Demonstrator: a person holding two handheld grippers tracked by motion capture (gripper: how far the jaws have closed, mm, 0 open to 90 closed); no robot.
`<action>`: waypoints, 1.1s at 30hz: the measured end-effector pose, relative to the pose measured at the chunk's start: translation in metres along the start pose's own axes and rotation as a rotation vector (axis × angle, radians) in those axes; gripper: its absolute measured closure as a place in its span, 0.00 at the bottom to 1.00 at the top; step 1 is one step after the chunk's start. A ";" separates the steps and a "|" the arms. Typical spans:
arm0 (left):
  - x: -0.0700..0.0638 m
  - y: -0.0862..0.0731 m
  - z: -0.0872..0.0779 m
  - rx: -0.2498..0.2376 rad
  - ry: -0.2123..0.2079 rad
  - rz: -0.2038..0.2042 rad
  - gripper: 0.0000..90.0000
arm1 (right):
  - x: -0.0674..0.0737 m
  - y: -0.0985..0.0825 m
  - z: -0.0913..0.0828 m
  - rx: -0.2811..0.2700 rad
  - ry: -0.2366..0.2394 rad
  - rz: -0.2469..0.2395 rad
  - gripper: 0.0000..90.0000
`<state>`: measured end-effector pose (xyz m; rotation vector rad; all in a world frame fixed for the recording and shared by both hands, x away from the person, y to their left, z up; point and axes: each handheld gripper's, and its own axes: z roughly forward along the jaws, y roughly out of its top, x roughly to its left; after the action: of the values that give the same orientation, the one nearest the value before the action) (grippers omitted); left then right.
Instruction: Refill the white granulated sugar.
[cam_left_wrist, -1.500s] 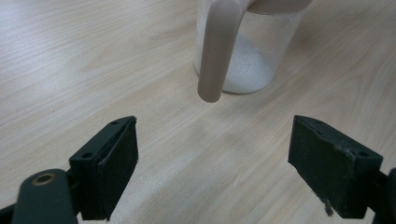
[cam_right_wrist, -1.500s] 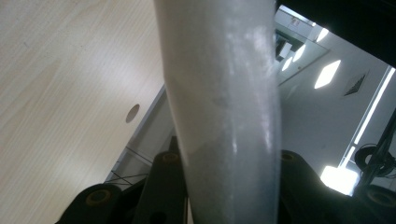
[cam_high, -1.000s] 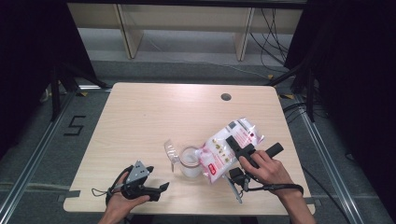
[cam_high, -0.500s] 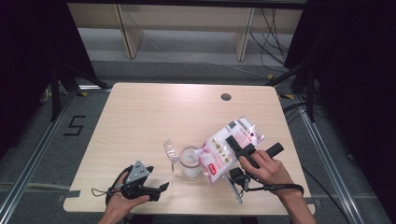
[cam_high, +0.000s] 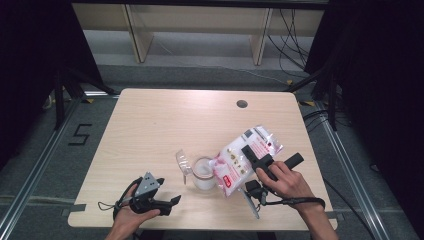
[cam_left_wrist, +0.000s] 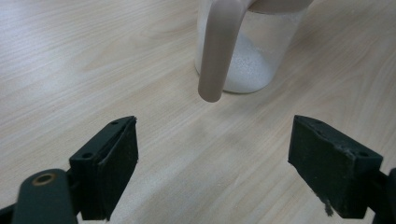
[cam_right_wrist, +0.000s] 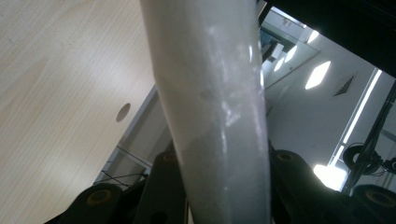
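a: high view, first. a pale wooden table (cam_high: 165, 130) is seen from above. a plastic bag (cam_high: 239, 159) of white granules, printed in white and red, is held tilted over a clear measuring cup (cam_high: 203, 173) near the front edge. the bag is clamped by the right gripper (cam_high: 254, 156), its jaws closed on the film. the left gripper (cam_high: 159, 202) is rested at the front left, apart from the cup.

b: what could go wrong?

a: if the bag is tipped too steeply, granules could be spilled past the rim; the cup is not steadied, so it could be nudged over.

b: left gripper view?

a: two black padded jaws are spread wide, with nothing between them. the cup (cam_left_wrist: 254, 51) is seen ahead, its smooth curved handle (cam_left_wrist: 218, 46) facing the camera, with a sloped heap of fine white grains inside.

b: right gripper view?

a: the bag (cam_right_wrist: 210, 102), glossy and translucent grey-white, is pinched between the jaws, with wood grain to the left.
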<state>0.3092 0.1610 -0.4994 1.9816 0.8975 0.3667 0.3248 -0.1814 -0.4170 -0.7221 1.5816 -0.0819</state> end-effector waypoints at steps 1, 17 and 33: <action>0.000 0.000 0.000 -0.006 0.002 -0.001 0.17 | 0.000 0.000 0.000 0.000 0.000 0.000 0.85; 0.000 0.000 -0.001 0.003 0.006 -0.003 0.17 | 0.000 0.001 0.000 0.002 -0.002 0.000 0.87; 0.001 0.000 -0.001 0.004 -0.002 0.010 0.17 | 0.001 0.000 0.001 -0.007 -0.003 0.005 0.87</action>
<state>0.3092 0.1620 -0.4988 1.9906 0.8884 0.3682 0.3256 -0.1820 -0.4179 -0.7229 1.5818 -0.0715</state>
